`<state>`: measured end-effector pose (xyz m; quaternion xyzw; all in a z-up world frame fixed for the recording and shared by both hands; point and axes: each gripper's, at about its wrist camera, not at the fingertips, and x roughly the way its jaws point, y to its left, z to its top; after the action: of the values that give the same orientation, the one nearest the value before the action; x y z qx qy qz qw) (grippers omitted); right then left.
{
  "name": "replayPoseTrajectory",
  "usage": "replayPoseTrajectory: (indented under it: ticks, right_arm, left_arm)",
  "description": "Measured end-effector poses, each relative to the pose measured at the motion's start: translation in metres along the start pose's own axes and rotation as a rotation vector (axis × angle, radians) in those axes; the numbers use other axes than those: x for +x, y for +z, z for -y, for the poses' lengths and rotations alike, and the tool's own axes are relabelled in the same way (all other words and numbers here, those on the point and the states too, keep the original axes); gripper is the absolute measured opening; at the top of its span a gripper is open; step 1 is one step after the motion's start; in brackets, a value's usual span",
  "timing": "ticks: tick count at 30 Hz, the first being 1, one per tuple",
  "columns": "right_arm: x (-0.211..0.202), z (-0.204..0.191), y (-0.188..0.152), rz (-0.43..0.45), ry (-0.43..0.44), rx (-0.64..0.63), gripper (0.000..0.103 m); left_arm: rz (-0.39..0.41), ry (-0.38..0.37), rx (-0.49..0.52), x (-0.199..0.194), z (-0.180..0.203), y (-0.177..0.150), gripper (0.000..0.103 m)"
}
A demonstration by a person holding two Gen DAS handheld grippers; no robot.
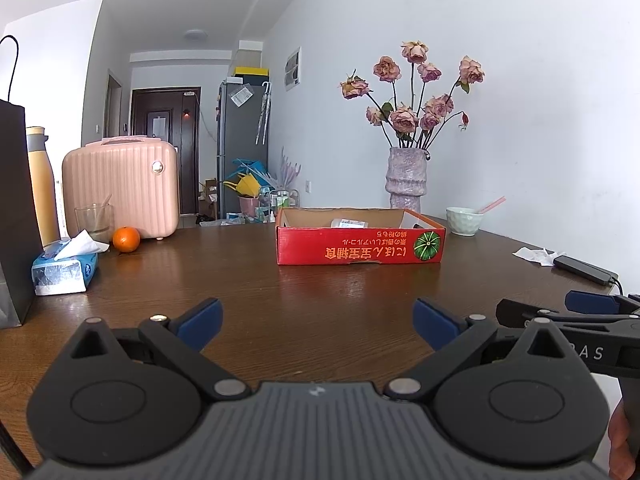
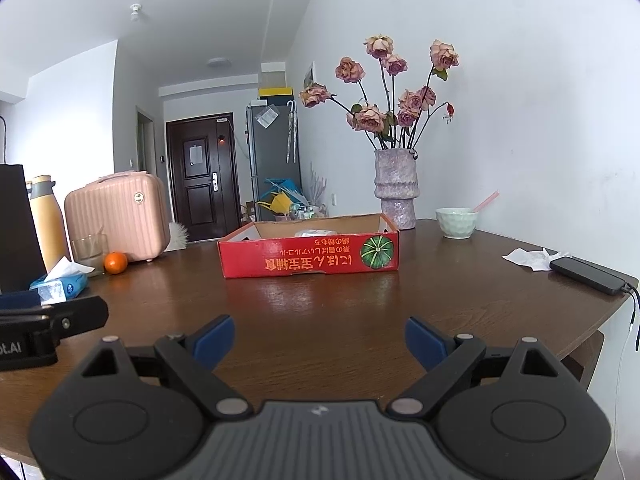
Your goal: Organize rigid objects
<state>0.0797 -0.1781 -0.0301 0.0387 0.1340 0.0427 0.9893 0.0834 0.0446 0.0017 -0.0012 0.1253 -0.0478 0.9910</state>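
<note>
A home: dining table point(image 2: 360, 312), fridge point(image 2: 272, 144), entrance door point(image 2: 200, 176).

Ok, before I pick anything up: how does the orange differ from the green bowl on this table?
The orange is a small, solid, bright orange ball; the green bowl is pale green, wider and open on top. The orange sits at the table's left side beside the drinking glass and pink case; the bowl stands at the far right near the vase, with a pink straw leaning in it. Both rest on the wooden table, untouched by either gripper.
</note>
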Motion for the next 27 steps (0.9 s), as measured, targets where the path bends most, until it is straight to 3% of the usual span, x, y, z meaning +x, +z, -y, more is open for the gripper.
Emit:
replayPoseTrajectory:
  ticks: [27]
  right_arm:
    - [-0.0009,-0.0003,-0.0002,-0.004,0.002,-0.001,0.092]
  left_arm:
    - [0.0,0.005,-0.007,-0.0013,-0.0019,-0.0009,0.103]
